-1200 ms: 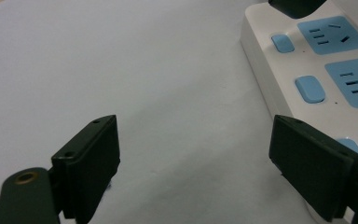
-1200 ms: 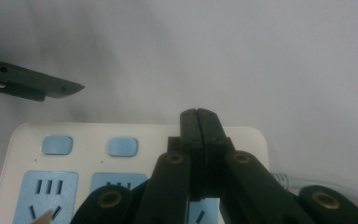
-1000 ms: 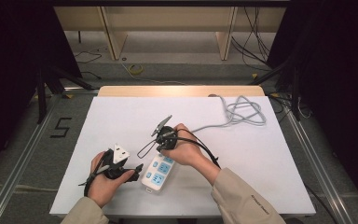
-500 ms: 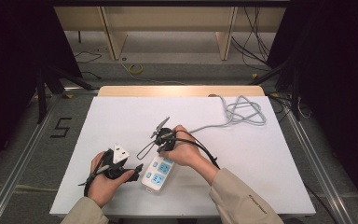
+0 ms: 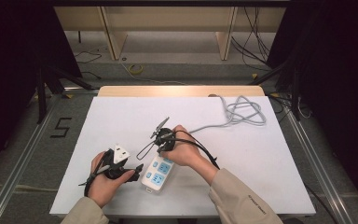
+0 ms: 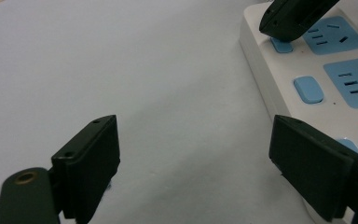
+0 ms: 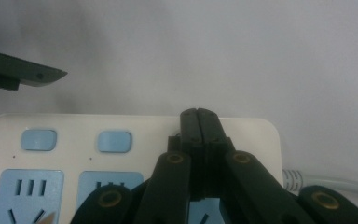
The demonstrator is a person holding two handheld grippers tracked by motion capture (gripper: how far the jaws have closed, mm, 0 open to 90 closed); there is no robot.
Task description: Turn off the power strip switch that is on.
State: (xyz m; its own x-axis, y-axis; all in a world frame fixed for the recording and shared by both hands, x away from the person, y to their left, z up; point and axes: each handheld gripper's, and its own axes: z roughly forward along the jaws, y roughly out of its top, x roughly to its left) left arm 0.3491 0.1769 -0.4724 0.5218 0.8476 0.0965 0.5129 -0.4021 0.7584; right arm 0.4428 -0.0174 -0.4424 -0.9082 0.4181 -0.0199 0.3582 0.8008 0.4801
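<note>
A white power strip (image 5: 156, 173) with blue sockets and blue switches lies near the table's front edge, and its grey cable (image 5: 244, 112) coils at the back right. My right gripper (image 5: 161, 153) is shut with nothing between its jaws. Its tips (image 7: 199, 116) rest on top of the power strip (image 7: 135, 125), in line with the switch row. In the left gripper view that tip (image 6: 291, 21) sits on a blue switch (image 6: 282, 45). My left gripper (image 5: 137, 171) stands open just left of the strip; one of its jaws hangs over the edge of the strip (image 6: 303, 70).
The white table top (image 5: 270, 158) has free room to the right and at the back left. The coiled cable lies at the back right corner. The table's front edge (image 5: 182, 215) runs close under both forearms.
</note>
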